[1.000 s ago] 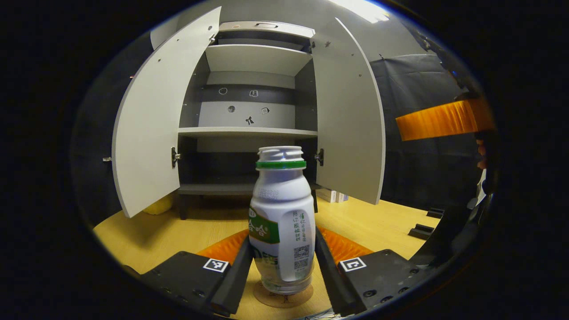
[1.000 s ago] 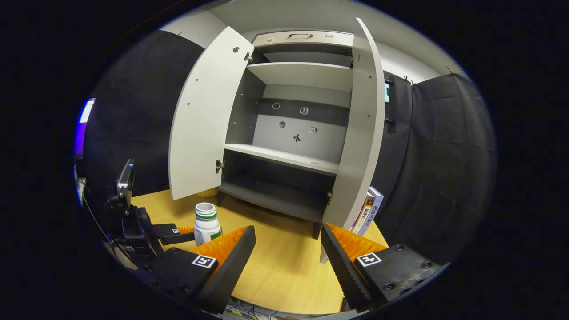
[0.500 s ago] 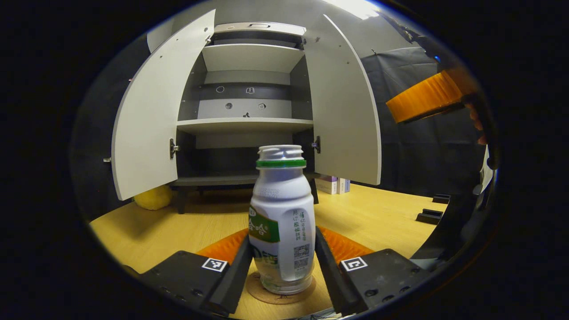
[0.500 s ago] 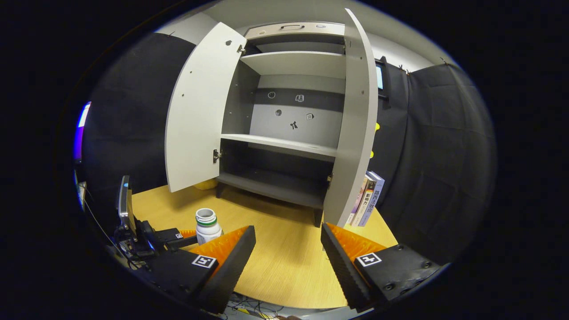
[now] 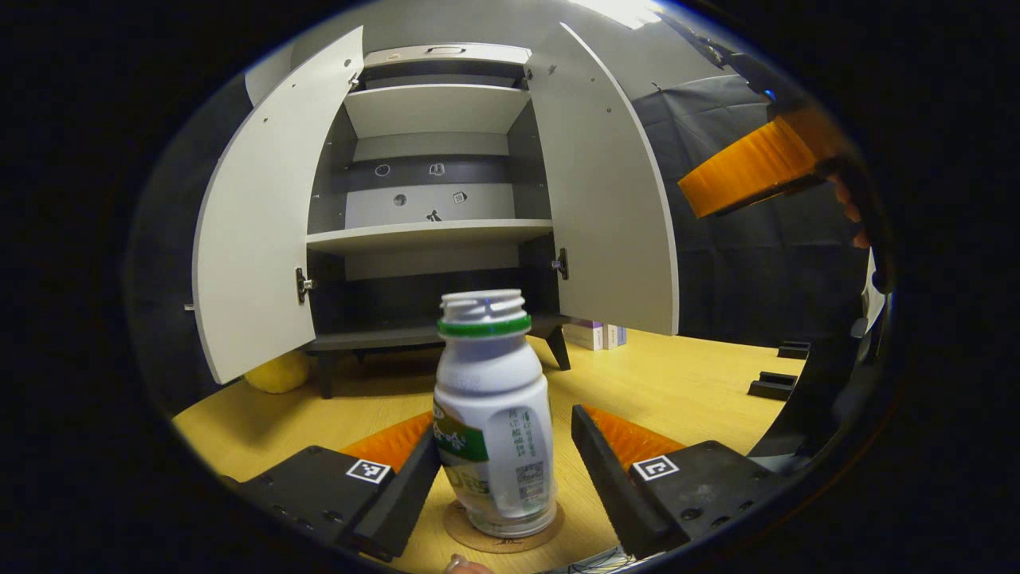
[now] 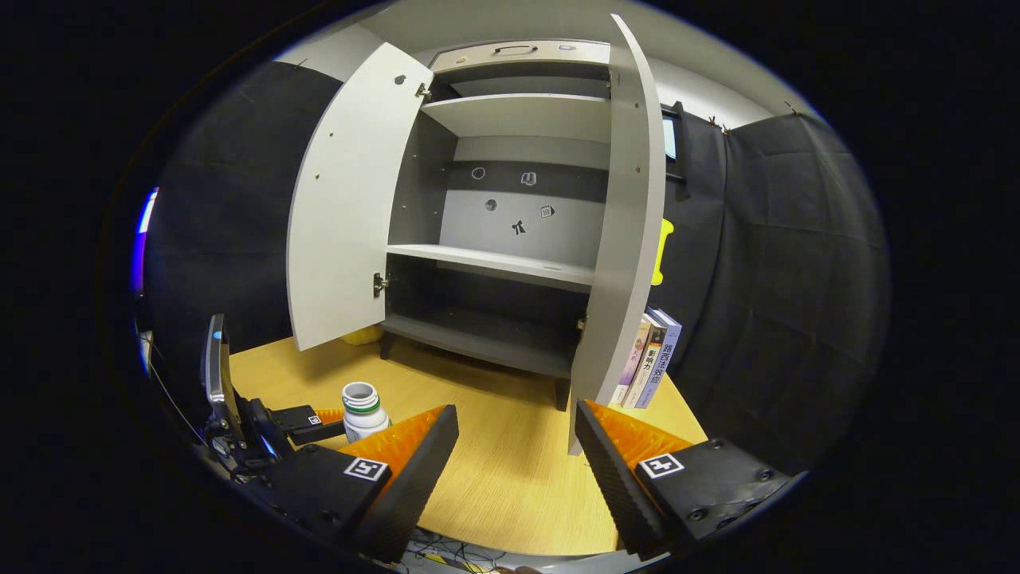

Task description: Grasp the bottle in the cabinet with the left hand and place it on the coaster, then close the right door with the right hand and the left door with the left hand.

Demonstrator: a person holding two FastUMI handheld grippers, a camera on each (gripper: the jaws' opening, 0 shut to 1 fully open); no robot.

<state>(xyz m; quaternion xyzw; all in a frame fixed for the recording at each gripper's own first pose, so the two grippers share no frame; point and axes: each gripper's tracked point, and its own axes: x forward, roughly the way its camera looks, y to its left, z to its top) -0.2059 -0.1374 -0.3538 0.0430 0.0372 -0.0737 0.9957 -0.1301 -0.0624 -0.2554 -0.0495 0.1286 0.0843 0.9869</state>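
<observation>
Now the bottle stands on the coaster between the parted fingers of the left gripper; the right gripper hangs open before the cabinet's right door

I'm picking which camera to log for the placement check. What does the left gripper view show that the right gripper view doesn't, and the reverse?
Left gripper view: the bottle standing on the coaster, between the open left tongs, and two black blocks on the table. Right gripper view: the open right tongs with nothing between them, and a yellow item behind the right door. Shared: the cabinet with both doors open, the bottle, the table, and the books beside the cabinet.
</observation>
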